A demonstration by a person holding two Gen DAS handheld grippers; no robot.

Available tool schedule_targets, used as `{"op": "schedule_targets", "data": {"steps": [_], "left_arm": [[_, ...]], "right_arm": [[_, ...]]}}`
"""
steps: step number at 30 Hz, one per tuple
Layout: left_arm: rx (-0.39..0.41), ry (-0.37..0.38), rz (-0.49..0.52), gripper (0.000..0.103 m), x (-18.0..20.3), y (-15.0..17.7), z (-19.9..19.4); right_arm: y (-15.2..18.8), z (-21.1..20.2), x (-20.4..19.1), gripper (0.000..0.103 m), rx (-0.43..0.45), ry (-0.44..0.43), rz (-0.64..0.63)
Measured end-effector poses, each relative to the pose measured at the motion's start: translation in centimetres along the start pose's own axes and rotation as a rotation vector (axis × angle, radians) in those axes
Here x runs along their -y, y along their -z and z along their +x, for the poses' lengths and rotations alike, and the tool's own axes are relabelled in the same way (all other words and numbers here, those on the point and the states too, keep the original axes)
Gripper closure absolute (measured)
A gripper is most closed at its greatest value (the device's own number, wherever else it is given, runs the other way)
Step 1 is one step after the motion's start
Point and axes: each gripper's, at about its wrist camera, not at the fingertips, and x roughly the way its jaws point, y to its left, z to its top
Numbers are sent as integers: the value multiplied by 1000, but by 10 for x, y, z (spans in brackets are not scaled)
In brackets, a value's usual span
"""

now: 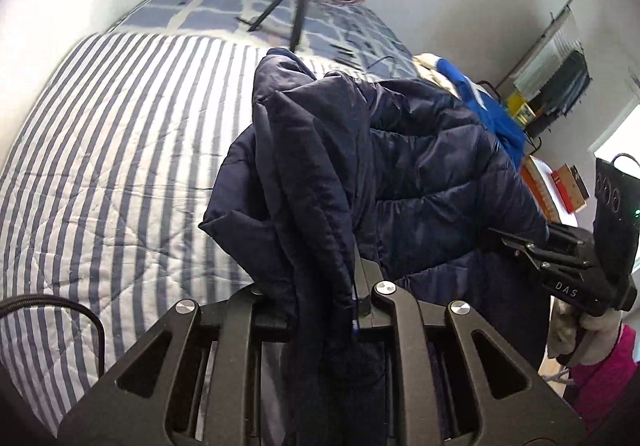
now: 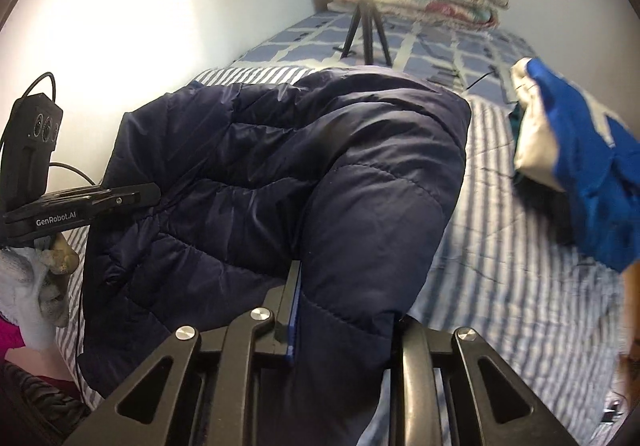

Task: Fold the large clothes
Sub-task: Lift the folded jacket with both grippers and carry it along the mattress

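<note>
Navy jacket (image 2: pixel 280 173): quilted synthetic cloth, smooth, faint sheen, stitched in puffy channels. Striped bedcover (image 1: pixel 120 165): matt quilted cotton-like cloth, slightly puckered. Blue garment (image 2: pixel 580 165): smooth cloth with pale panels. Left gripper (image 1: pixel 320 310) and right gripper (image 2: pixel 344 310): matt black plastic, lightly textured, with bright polished metal pivot caps. Gloved hand (image 2: pixel 36 286): knitted cloth, fuzzy. Tripod (image 2: pixel 366 33): matt black.

Open striped bedspread (image 1: pixel 120 165) left; tripod (image 1: pixel 288 13) beyond.
</note>
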Motion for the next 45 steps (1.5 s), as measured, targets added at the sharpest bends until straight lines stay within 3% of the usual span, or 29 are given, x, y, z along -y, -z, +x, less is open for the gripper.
{"op": "schedule_targets", "data": {"steps": [14, 26, 34, 45], "left_arm": [[37, 44, 130, 87, 87, -4, 8], [80, 2, 305, 87, 170, 3, 22], [105, 14, 388, 87, 202, 15, 24], [106, 32, 421, 87, 220, 13, 33]], "right_arm": [[29, -81, 30, 83, 96, 130, -29], [52, -109, 78, 84, 128, 170, 31], [65, -126, 96, 84, 136, 191, 61], [71, -136, 105, 84, 140, 208, 75]]}}
